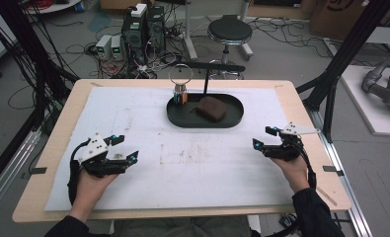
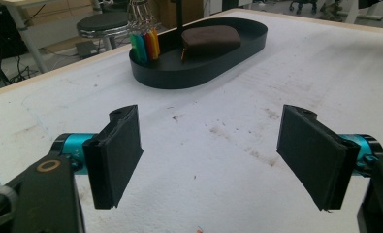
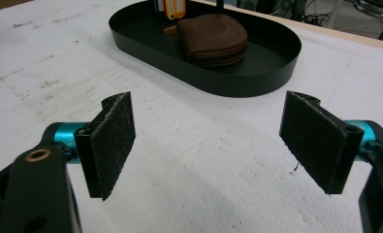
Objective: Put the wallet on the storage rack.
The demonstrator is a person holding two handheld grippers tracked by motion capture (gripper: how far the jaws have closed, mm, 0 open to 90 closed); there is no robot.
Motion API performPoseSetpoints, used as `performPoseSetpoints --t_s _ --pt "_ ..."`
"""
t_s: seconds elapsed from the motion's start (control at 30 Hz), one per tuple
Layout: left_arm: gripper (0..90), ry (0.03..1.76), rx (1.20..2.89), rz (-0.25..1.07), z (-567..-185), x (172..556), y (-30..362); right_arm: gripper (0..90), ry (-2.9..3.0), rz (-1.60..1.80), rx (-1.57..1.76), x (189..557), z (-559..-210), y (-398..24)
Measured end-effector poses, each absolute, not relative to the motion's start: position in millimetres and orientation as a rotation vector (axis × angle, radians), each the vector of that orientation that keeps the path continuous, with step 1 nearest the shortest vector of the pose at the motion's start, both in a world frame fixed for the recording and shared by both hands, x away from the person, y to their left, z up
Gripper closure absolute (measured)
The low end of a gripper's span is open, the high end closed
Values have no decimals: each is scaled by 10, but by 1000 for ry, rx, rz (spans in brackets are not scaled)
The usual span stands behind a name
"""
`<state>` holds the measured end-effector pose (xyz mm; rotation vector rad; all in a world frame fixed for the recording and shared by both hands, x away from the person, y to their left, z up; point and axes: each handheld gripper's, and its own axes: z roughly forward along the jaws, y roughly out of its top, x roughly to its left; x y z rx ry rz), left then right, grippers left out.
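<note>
Left gripper (image 1: 127, 147) sits down at about 8 o'clock on the white mat (image 1: 148, 163) with its jaws spread wide and nothing between them. Up around 12 o'clock the black oval tray (image 1: 232, 121) holds a bunch of colored key tags (image 1: 180, 95) on a ring, I think, at its left end, with a brown pouch (image 1: 212, 108) just beside them. Right gripper (image 1: 264, 138) is at roughly 4 o'clock, also spread wide and holding nothing, well apart from the tray.
</note>
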<state>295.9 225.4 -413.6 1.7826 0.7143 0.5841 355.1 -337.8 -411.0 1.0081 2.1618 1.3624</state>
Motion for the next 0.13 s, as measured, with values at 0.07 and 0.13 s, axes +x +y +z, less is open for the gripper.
performPoseSetpoints --t_s 0.07,0.13 --pt "237 716 1783 582 -4139 2969 2248 211 2167 1361 1015 3543 -4111 -3376" --pt "238 715 1785 581 -4141 2980 2243 211 2161 1359 1015 3541 -4115 -3382"
